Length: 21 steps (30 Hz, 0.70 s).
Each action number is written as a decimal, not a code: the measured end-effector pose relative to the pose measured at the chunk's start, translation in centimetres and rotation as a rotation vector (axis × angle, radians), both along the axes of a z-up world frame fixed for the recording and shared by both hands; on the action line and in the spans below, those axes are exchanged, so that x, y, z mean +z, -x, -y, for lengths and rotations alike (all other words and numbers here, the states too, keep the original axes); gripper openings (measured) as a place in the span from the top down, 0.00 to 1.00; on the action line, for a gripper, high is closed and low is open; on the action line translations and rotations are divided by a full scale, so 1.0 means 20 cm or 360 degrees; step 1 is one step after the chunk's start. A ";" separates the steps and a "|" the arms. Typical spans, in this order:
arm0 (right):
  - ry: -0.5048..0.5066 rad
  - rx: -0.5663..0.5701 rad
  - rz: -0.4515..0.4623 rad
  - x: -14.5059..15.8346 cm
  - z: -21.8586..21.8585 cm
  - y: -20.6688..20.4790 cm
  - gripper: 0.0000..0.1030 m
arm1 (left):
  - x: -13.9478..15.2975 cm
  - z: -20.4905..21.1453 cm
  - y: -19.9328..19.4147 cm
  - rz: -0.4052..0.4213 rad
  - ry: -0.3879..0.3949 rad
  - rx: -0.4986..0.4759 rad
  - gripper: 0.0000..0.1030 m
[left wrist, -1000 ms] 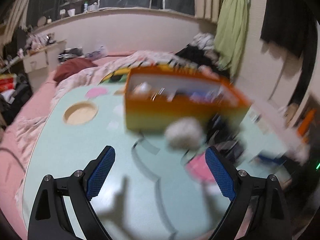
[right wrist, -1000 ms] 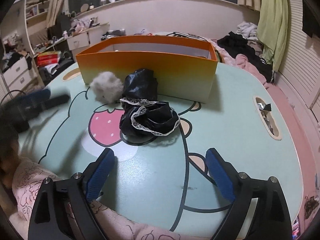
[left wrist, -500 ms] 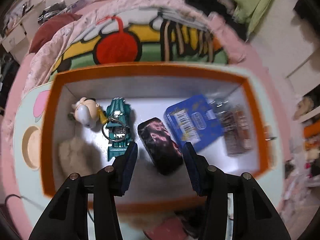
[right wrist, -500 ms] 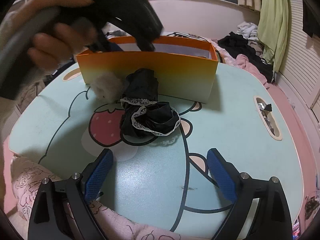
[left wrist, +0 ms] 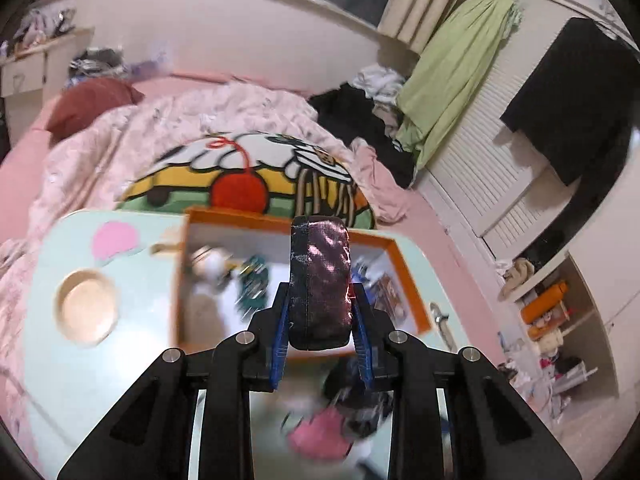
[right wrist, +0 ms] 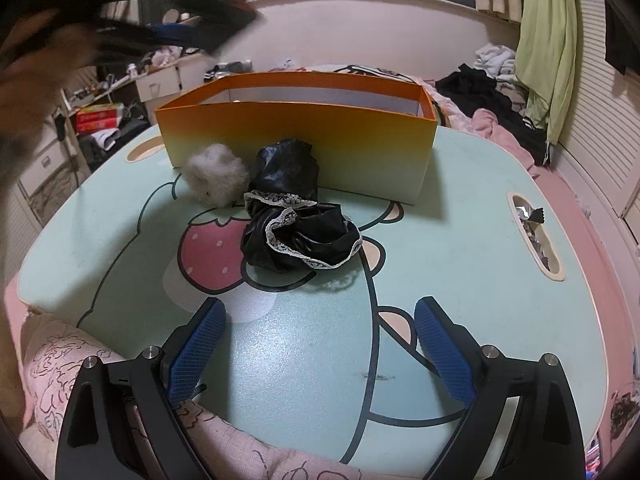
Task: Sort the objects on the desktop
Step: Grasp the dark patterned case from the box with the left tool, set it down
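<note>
The left gripper [left wrist: 320, 340] had its blue ribbed pads pressed against both sides of a dark pouch [left wrist: 320, 284], its jaws closing on it. The pouch was soft and rounded, with a shiny, mottled black-and-pink skin and a seam running down its length, and it stood on end above the orange box [right wrist: 296, 136]. The box was stiff card, rectangular, open on top, white inside, its outer wall fading from orange to pale yellow. It sat near the far edge of the table [right wrist: 480, 240]; small things lay blurred inside it in the left wrist view.

The table was smooth and mint green with rounded corners, printed with a cartoon and a pink strawberry. A round shallow recess [left wrist: 86, 306] was sunk near its left edge, and a long slot [right wrist: 534, 236] holding crumpled foil ran along its right edge.

In front of the box, touching its near wall, lay a grey fluffy ball [right wrist: 214, 180] and a crumpled black glossy cloth [right wrist: 296, 224] trimmed with white lace, the two just beside each other.

The right gripper [right wrist: 320, 352] hung over the near edge of the table with its jaws wide apart and nothing between them. A pink flowered fabric [right wrist: 60, 368] lay under it.
</note>
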State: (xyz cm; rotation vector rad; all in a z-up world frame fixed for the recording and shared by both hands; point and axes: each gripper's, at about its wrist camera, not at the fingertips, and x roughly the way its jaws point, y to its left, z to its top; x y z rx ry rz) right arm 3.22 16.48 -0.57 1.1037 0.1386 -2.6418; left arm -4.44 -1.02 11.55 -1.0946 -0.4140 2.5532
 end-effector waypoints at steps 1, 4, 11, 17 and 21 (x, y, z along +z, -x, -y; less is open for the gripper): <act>0.0000 0.0000 0.0000 0.00 0.00 0.00 0.07 | -0.03 0.01 -0.04 0.0006 0.0055 0.0008 0.72; 0.0000 0.0000 -0.0001 0.00 0.00 0.00 0.07 | -0.23 0.04 -0.14 0.0119 0.0192 0.0004 0.72; 0.0001 0.0001 0.0000 0.00 0.00 0.00 0.07 | -0.47 -0.02 -0.19 0.0108 0.0151 0.0058 0.59; 0.0000 0.0001 -0.0001 0.00 0.00 0.00 0.07 | -0.38 -0.01 -0.35 -0.0100 0.0278 0.0078 0.20; -0.0004 0.0002 -0.0007 0.00 -0.01 0.00 0.07 | -0.50 -0.07 -0.46 -0.0102 0.0517 -0.0029 0.16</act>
